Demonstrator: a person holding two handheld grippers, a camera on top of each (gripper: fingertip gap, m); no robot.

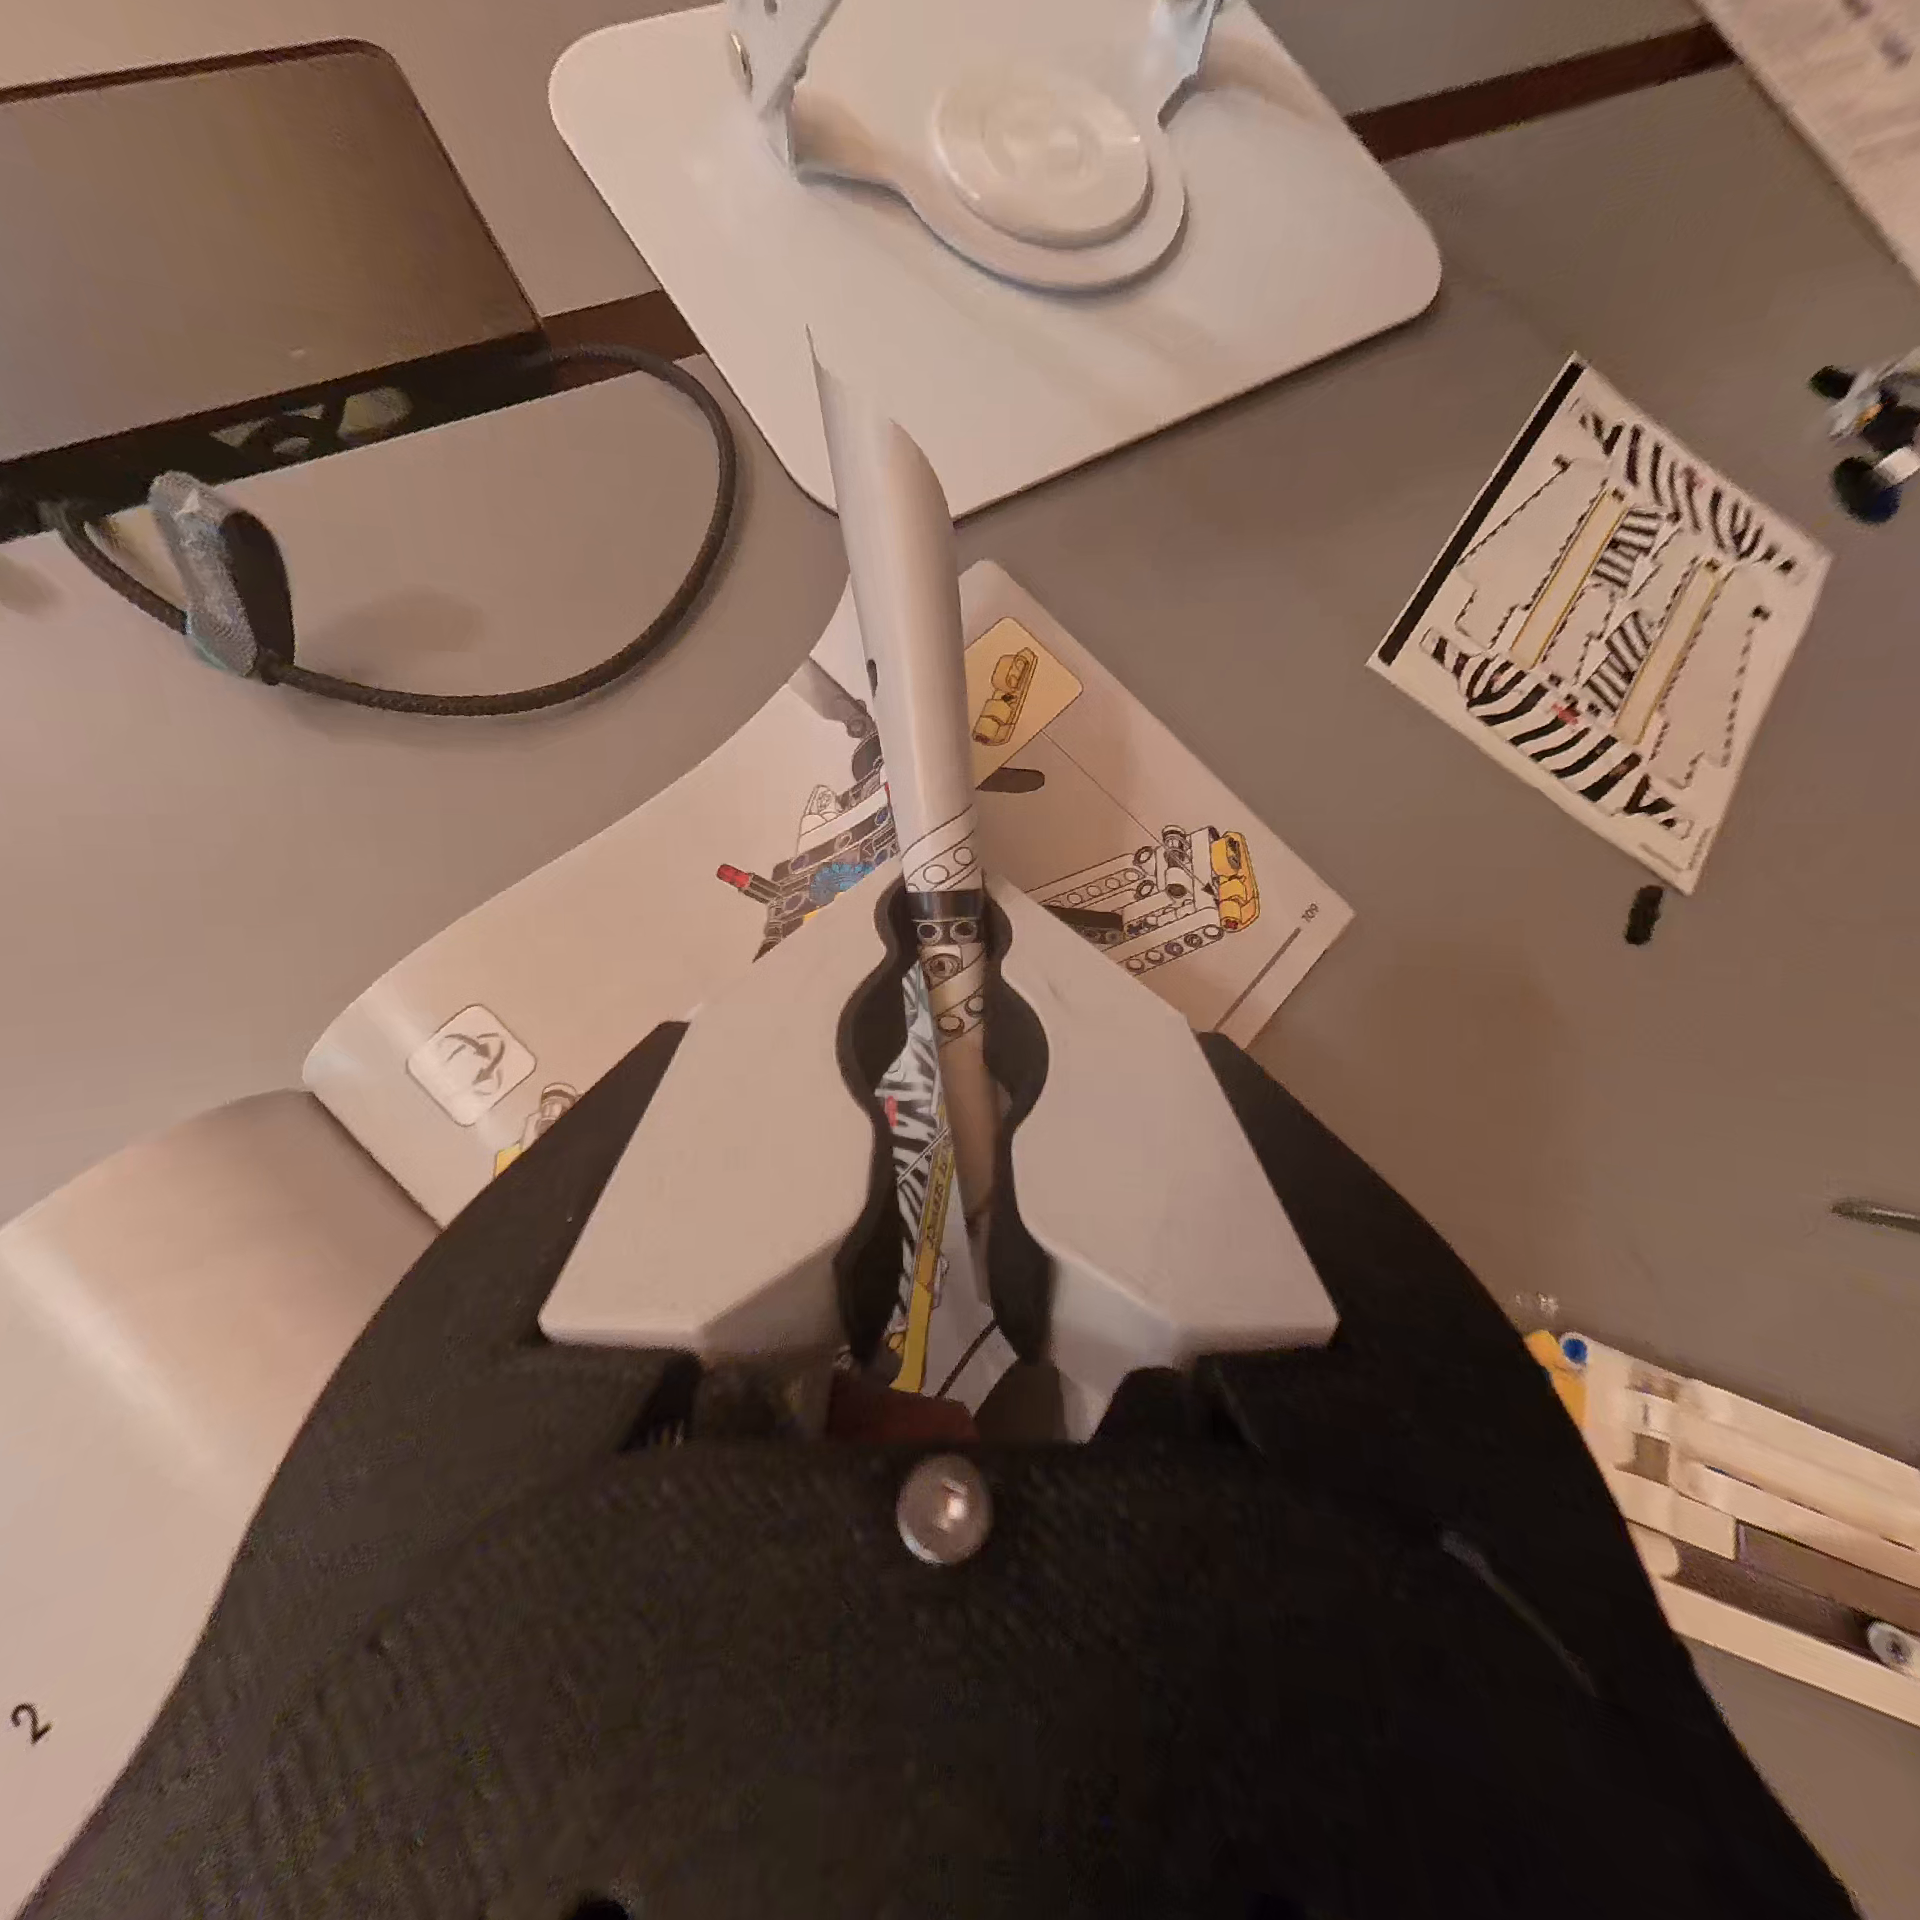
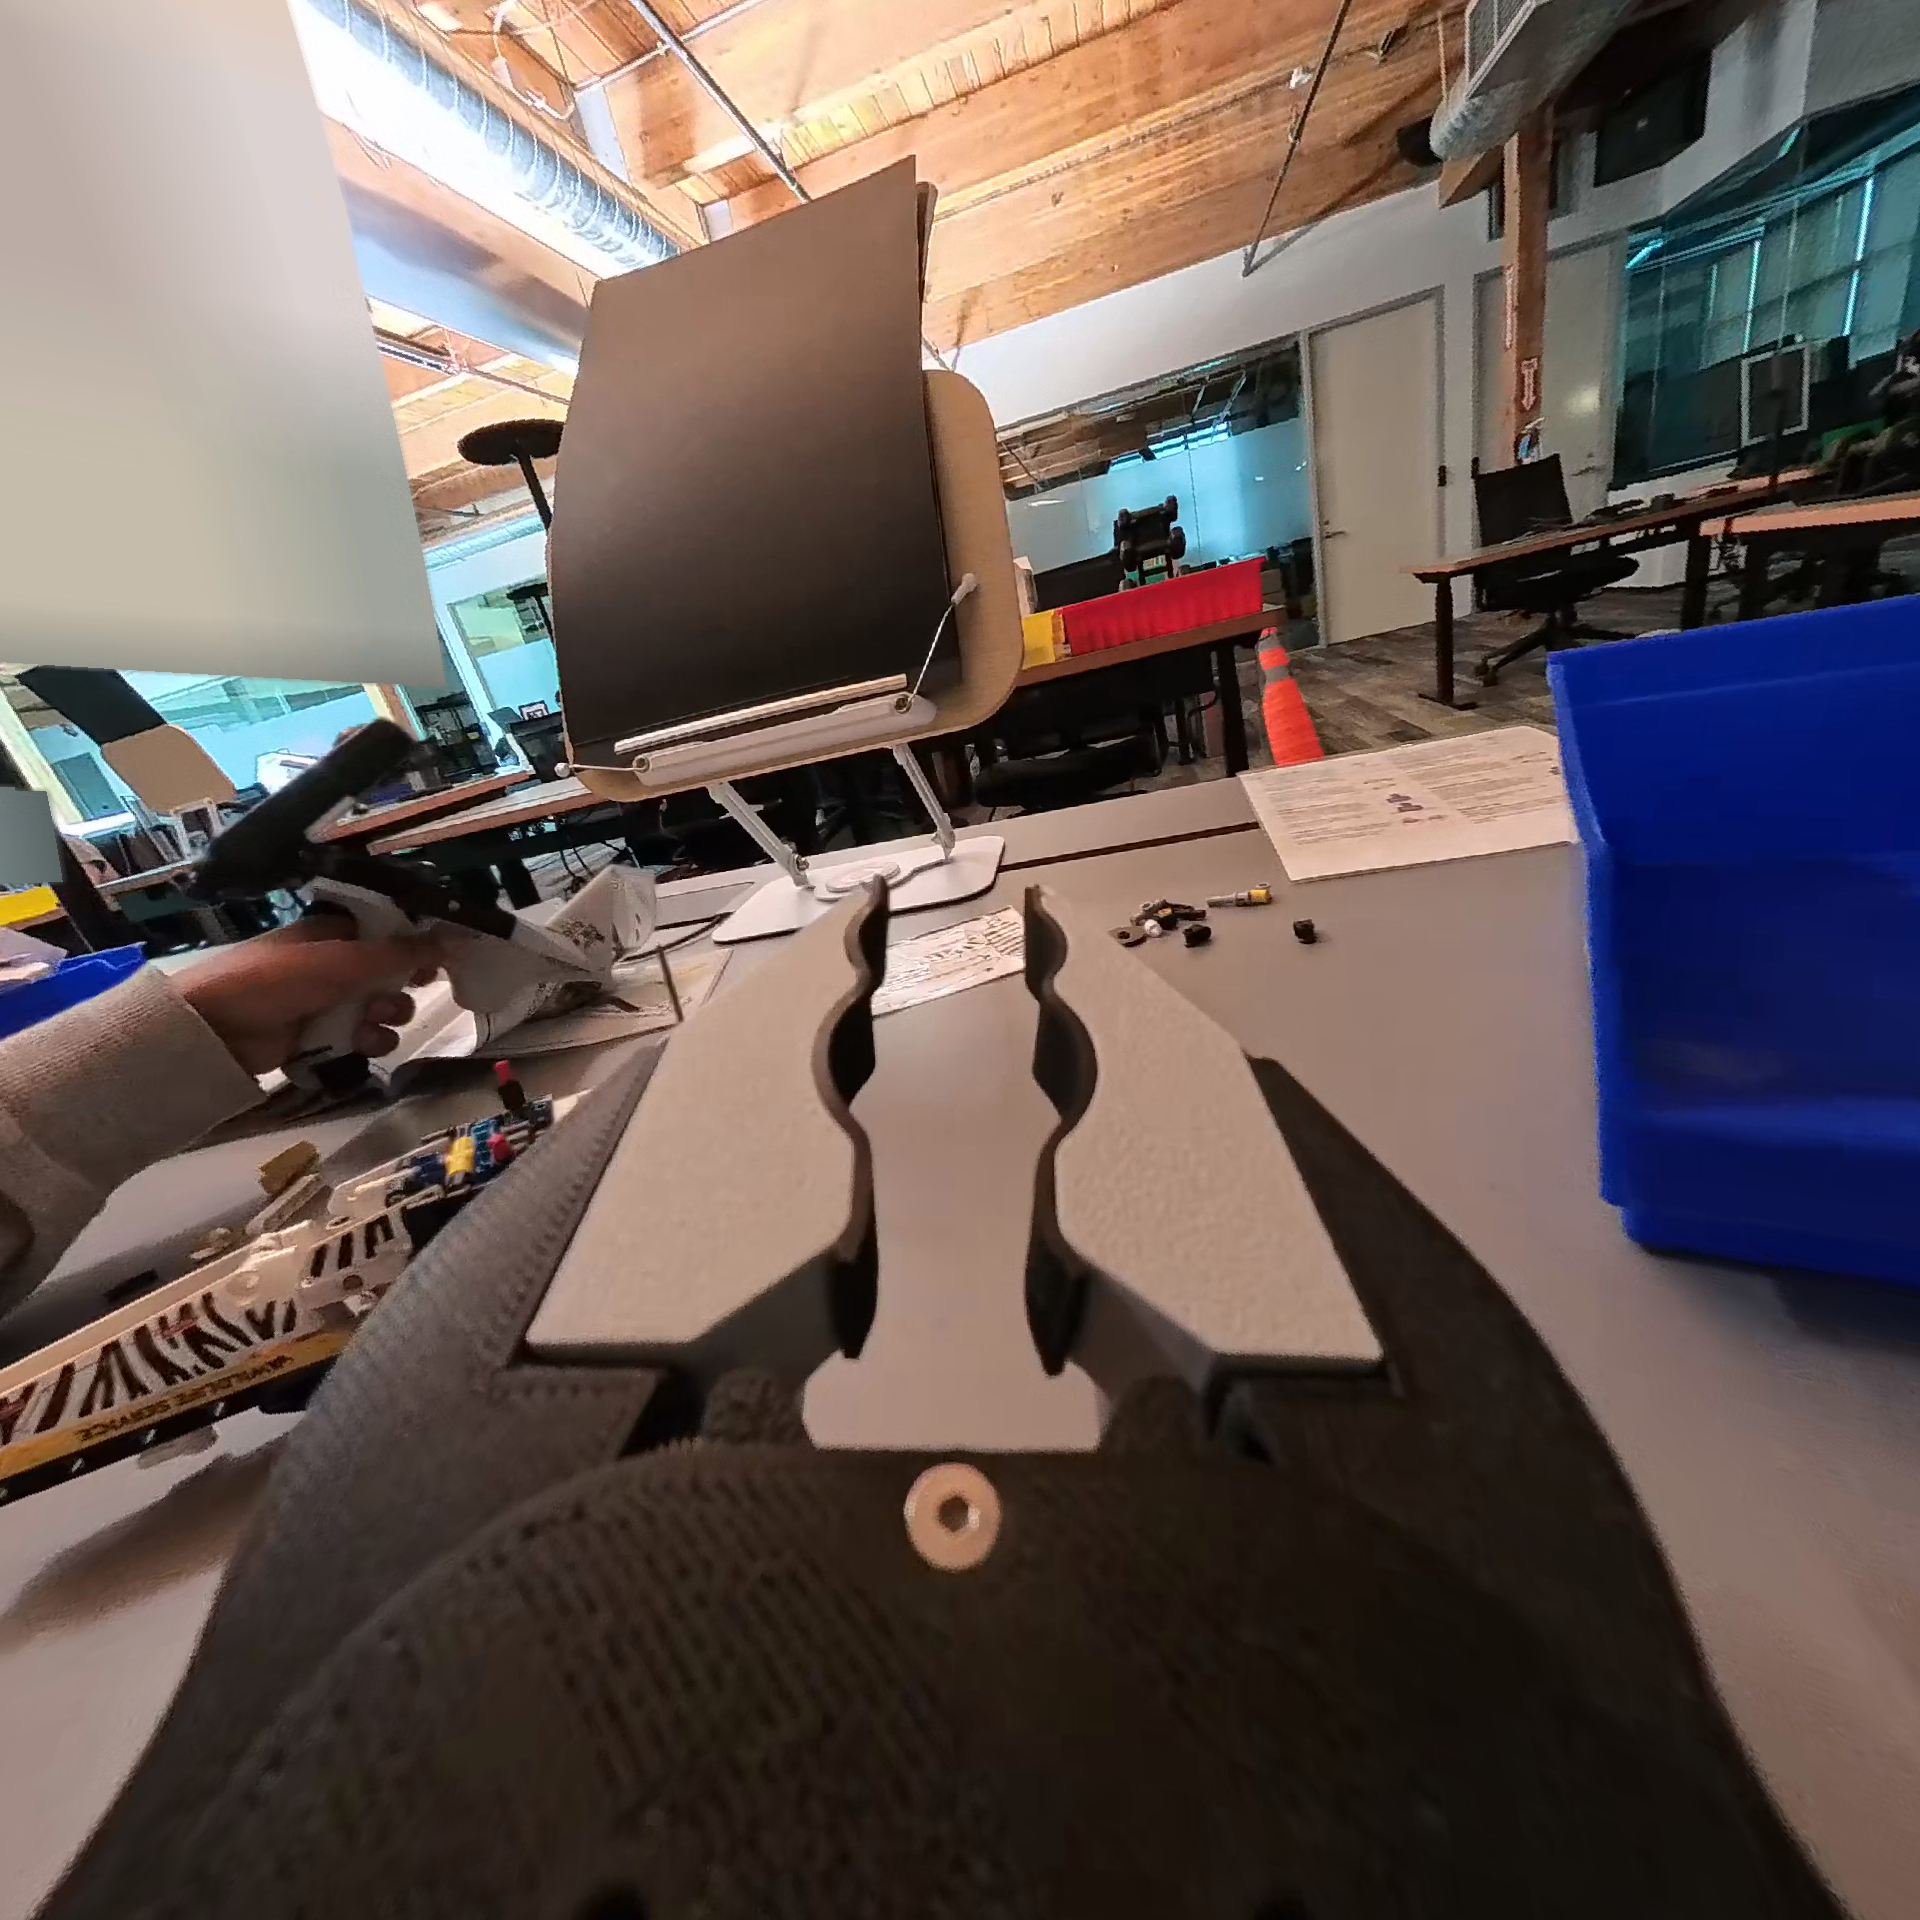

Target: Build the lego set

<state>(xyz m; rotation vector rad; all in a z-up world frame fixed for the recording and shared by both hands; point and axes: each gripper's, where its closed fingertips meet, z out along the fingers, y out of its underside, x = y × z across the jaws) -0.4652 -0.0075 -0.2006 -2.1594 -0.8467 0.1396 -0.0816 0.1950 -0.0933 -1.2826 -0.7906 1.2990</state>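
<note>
My left gripper (image 1: 940, 914) is shut on a lifted page (image 1: 904, 623) of the instruction booklet (image 1: 1143, 831), which lies open on the grey table. The page stands up between the jaws. In the right wrist view the left gripper (image 2: 561, 945) is at the far left, held by a hand. My right gripper (image 2: 956, 914) is open and empty above the table. The partly built zebra-striped lego model (image 2: 239, 1288) lies left of it and also shows in the left wrist view (image 1: 1745, 1496). A zebra sticker sheet (image 1: 1600, 623) lies right of the booklet.
A white book stand base (image 1: 1039, 208) sits behind the booklet, holding a black board (image 2: 758, 468). Several small loose parts (image 2: 1184, 920) lie far right of centre. A blue bin (image 2: 1756, 935) stands at the right. A printed paper sheet (image 2: 1413, 800) lies behind it. A black cable (image 1: 623, 623) loops at the left. Some 45 cm of space lies between my two pairs of fingers. From my right tips it is roughly 25 cm to the partly built zebra-striped lego model (image 2: 239, 1288); from my left, 30 cm.
</note>
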